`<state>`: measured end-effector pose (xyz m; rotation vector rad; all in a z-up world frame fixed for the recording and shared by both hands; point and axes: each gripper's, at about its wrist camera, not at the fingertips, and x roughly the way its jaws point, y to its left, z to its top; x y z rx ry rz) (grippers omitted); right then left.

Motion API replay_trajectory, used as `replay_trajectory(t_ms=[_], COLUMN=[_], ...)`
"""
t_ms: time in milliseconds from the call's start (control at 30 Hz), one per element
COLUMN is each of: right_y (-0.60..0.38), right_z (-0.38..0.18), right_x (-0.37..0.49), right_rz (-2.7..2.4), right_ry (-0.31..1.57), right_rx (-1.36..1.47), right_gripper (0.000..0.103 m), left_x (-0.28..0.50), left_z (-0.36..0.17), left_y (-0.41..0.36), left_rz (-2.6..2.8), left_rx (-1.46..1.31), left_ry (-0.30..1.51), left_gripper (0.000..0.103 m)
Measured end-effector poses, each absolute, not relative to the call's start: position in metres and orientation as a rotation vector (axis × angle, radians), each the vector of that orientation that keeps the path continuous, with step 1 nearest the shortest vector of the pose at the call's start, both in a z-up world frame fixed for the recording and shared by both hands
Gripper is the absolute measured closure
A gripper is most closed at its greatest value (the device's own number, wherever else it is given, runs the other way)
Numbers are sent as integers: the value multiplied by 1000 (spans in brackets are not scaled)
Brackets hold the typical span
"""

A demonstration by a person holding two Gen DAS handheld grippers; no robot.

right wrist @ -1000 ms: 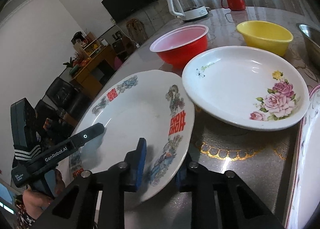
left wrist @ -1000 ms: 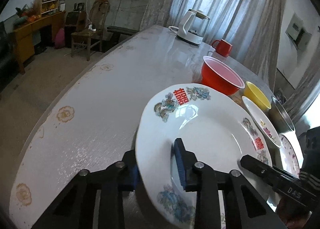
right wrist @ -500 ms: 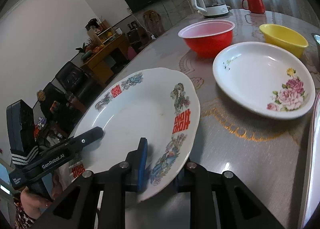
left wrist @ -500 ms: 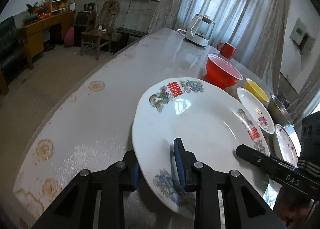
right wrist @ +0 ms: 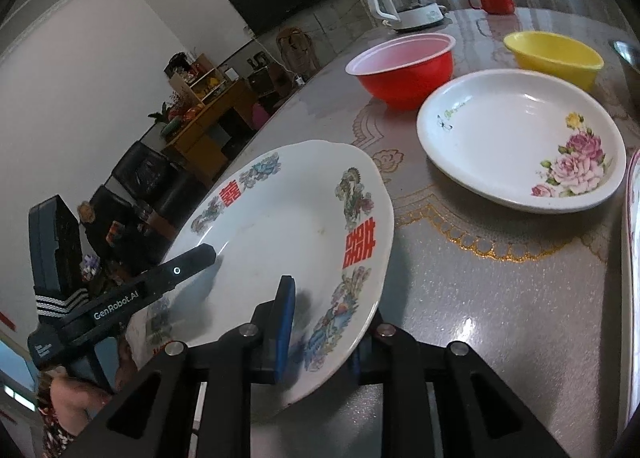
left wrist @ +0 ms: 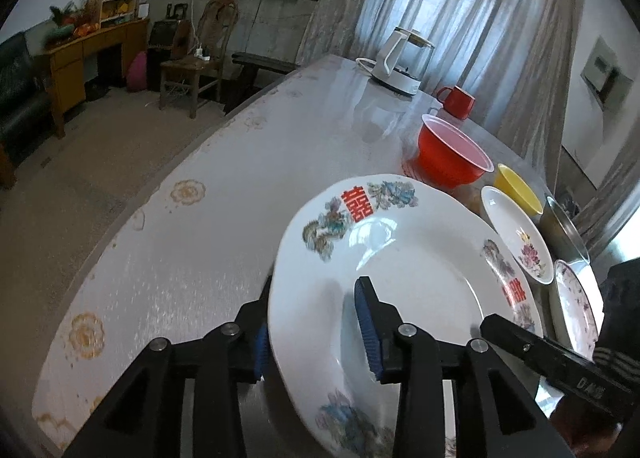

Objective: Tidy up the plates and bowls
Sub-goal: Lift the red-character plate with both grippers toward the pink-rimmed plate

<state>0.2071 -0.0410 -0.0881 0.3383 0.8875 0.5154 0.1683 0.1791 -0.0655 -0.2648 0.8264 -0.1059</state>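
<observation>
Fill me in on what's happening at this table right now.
A person is holding one big dragon-patterned plate with both grippers. The right gripper clamps one rim; the left gripper straddles the opposite rim, and its jaws have just been opening, with a gap at the inner finger. Behind sit a red bowl, a yellow bowl and a rose plate on the table.

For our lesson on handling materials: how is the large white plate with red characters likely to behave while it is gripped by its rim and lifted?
The large white plate looks like glazed ceramic, so probably stiff and breakable if dropped. Its glossy reflections suggest a slippery rim. It is wide and shallow, so held at one edge only it would likely tilt.
</observation>
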Motion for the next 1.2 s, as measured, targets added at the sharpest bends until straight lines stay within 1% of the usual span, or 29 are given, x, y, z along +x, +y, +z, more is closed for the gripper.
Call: replay_trajectory(t_ms=[67, 200, 433, 567, 833, 1200], right_y=[-44, -40, -42, -41, -51, -82], right_z=[-89, -88, -88, -85, -71, -54], right_x=[208, 207, 203, 195, 181, 154], right_rz=[517, 502, 487, 482, 462, 394], right_ry=[888, 881, 871, 859, 832, 774], right_rx=[357, 308, 295, 245, 177, 170], right_gripper=[80, 85, 85, 83, 83, 83], left_x=[167, 159, 147, 141, 120, 104], left_z=[-67, -69, -67, -68, -74, -60], left_y=[174, 170, 161, 158, 145, 108], left_rz=[-95, -76, -48, -61, -110, -168], left_rx=[-214, -164, -91, -90, -143, -134], left_ry=[814, 769, 726, 719, 693, 653], left_gripper=[66, 66, 66, 66, 66, 66])
